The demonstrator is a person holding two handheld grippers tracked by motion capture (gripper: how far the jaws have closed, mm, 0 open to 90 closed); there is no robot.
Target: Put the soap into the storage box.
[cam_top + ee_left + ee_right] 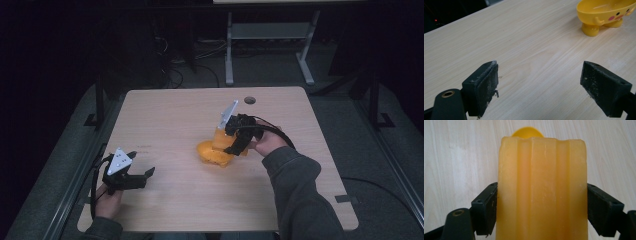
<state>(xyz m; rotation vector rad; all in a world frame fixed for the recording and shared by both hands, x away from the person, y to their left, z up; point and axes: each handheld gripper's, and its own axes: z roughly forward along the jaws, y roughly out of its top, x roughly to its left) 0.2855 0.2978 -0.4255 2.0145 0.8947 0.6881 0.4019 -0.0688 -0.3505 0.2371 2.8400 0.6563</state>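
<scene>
We note a pale wood-grain worktop [165,115] with a round cable hole near its far edge, in a dark room. The right gripper [541,207] pinches a ribbed amber soap-like bar [541,190] above a yellow footed plastic dish with a painted face [605,12] mid-worktop. The left gripper [539,87], jaws spread and holding nothing, sits near the near-left corner; we read no writing.

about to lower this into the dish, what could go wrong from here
The right gripper pinches the soap bar only at its lower end, so the slick bar could slip or pivot. The yellow dish stands on small feet with nothing steadying it; the left gripper is open and well away, so a push could tip it.
</scene>
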